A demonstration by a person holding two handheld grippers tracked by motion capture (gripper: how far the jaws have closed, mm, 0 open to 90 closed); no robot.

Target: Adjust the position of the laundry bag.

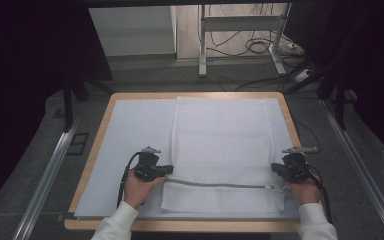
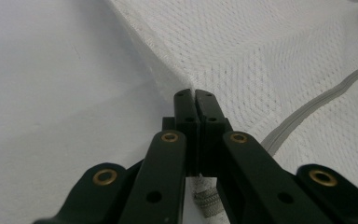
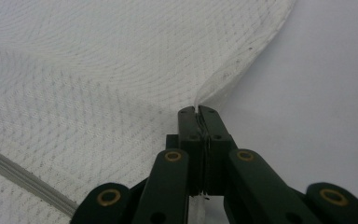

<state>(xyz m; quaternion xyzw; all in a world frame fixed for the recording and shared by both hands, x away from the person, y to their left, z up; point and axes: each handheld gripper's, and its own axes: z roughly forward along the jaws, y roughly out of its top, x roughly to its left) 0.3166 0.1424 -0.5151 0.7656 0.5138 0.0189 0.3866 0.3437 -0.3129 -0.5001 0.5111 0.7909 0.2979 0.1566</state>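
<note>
Jaws on both grippers were clamped on fabric: left gripper [image 2: 195, 93] had its two black jaws pressed together on the left side edge of the white mesh laundry bag [image 1: 222, 145], right gripper [image 3: 198, 110] pinched the bag's right side edge, with a thin fold of mesh visibly caught between the tips. From the high view, left gripper [image 1: 169, 169] and right gripper [image 1: 275, 168] sat at opposite sides of the bag, at about the same height, just above the grey zipper [image 1: 220, 185]. Bag lay flat on the white table cover [image 1: 130, 135], running from the far edge of the table [image 1: 100, 127] to near the front edge, roughly centred, slightly right. Zipper ran straight across the near part of the bag and looked closed, pull at its right end. Bag looked flat; no bulge of contents was visible through the mesh, though the weave was too fine to be sure. Left gripper view showed the zipper [image 2: 317, 102] running diagonally right of the jaws; right gripper view showed it [image 3: 23, 179] lower left. Person's left hand [image 1: 137, 190] and right hand [image 1: 305, 190] held the gripper bodies, white sleeves at the bottom edge.
</note>
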